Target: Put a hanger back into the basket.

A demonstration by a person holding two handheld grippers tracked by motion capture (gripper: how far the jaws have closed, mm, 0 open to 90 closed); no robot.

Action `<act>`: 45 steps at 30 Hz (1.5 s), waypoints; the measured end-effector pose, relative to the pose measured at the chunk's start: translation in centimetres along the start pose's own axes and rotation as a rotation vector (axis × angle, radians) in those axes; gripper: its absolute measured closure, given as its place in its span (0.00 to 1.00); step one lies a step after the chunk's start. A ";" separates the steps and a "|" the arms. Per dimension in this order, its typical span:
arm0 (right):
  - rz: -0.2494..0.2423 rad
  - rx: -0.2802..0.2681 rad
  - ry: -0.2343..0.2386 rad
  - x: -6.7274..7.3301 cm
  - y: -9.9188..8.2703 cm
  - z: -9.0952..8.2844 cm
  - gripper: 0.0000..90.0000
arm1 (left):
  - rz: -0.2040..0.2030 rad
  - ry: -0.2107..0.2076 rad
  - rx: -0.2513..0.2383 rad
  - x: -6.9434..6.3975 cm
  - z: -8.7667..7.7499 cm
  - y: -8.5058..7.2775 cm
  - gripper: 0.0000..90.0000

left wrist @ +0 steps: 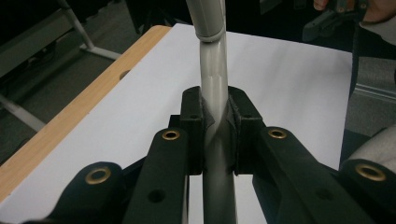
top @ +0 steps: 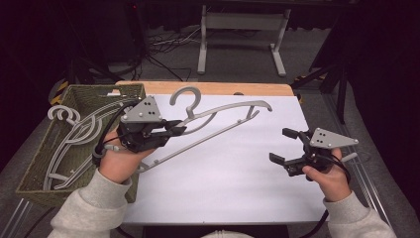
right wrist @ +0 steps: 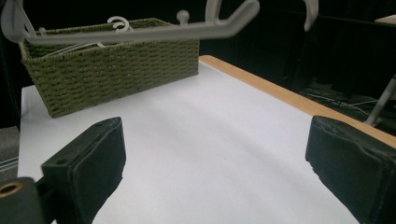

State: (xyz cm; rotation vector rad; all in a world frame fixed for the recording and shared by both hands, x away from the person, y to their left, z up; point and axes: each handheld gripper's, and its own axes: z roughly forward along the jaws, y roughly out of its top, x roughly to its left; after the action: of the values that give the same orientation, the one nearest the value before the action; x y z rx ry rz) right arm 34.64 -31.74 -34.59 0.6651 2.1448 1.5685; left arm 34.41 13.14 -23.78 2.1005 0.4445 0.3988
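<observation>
At far left the olive woven basket holds several more grey hangers, one grey plastic coat hanger is out, clamped by the left hand-held gripper above the white tabletop; right hand-held gripper gapes empty, so unloading looks barely begun.

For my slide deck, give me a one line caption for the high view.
Left gripper holds a grey hanger above the white table beside a woven basket; right gripper open.
</observation>
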 end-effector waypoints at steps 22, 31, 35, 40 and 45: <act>0.030 0.074 -0.034 -0.5 -3.3 1.7 0.04 | -0.148 0.169 0.029 5.4 -5.2 -3.9 0.88; 0.035 0.088 -0.034 -0.5 -3.9 2.1 0.04 | -0.186 0.226 0.048 6.9 -6.8 -5.5 0.88; 0.033 0.093 -0.030 -0.5 -4.1 2.2 0.04 | -0.198 0.239 0.049 7.4 -7.3 -6.1 0.88; 0.041 0.097 -0.032 -0.6 -4.3 2.2 0.04 | -0.199 0.252 0.055 8.1 -8.0 -6.8 0.88; 0.042 0.096 -0.028 -0.5 -4.3 2.2 0.04 | -0.204 0.274 0.067 8.6 -8.4 -7.5 0.88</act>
State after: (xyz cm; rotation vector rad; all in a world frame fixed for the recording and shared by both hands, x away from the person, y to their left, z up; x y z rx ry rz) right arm 35.73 -31.48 -39.36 0.7625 2.2105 1.4758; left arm 37.07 27.04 -24.76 2.0472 0.8347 0.5599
